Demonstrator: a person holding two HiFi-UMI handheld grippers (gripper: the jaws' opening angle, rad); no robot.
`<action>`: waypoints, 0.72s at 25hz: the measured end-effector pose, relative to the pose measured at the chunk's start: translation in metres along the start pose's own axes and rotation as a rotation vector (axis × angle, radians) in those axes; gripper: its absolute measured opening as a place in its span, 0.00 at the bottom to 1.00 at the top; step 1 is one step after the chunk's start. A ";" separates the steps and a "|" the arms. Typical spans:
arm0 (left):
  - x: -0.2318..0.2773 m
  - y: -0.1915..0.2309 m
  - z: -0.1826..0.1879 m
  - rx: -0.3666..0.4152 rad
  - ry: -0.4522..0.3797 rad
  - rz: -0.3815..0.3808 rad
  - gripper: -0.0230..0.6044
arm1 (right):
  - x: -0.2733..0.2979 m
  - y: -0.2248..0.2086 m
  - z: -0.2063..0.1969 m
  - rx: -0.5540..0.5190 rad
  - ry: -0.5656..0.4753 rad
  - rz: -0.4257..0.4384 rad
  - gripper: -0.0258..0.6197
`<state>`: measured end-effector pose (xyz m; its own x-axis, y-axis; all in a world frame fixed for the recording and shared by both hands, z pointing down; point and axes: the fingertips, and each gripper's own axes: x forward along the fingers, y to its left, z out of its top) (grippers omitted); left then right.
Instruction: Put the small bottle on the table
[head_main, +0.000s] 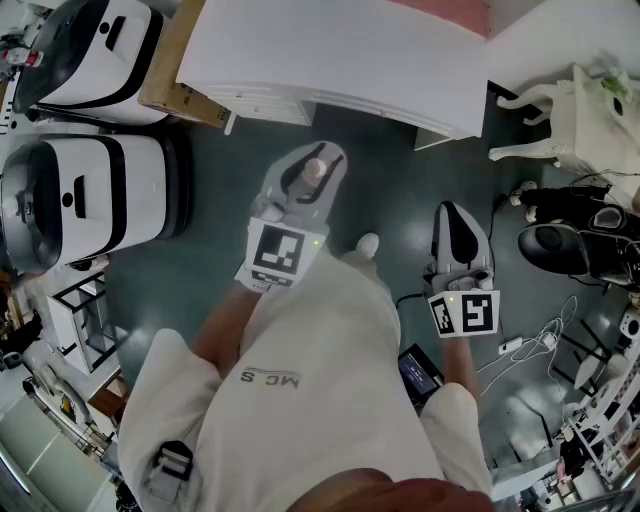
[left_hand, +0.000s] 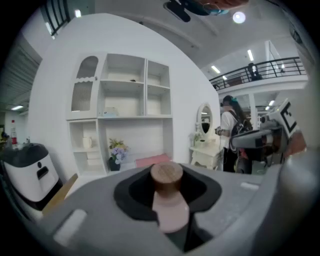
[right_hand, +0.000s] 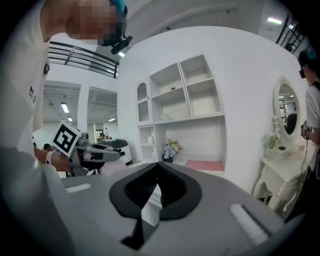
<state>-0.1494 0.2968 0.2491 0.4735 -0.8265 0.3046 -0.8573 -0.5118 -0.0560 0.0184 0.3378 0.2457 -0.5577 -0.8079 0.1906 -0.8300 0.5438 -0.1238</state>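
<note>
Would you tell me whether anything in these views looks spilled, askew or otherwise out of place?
Nothing stands out. The small bottle sits capped in the jaws of the left gripper, with no spill visible; the right gripper is shut and empty. Loose cables trail on the floor at the right.

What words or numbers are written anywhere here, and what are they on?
"MC S": on the person's white shirt, middle letter unclear.
Marker cubes: only black-and-white patterns, no letters.
Nothing else can be read.
</note>
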 end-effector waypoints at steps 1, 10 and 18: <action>-0.011 -0.014 0.000 -0.016 0.005 0.013 0.21 | -0.014 -0.002 0.000 -0.009 -0.004 0.006 0.03; -0.058 -0.131 0.004 -0.079 0.004 0.106 0.22 | -0.113 -0.055 -0.016 0.008 -0.045 0.032 0.03; -0.059 -0.167 0.009 -0.087 0.023 0.089 0.22 | -0.147 -0.090 -0.003 0.134 -0.118 0.000 0.03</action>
<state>-0.0323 0.4284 0.2318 0.3905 -0.8619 0.3235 -0.9107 -0.4131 -0.0014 0.1750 0.4082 0.2322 -0.5476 -0.8333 0.0756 -0.8188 0.5151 -0.2536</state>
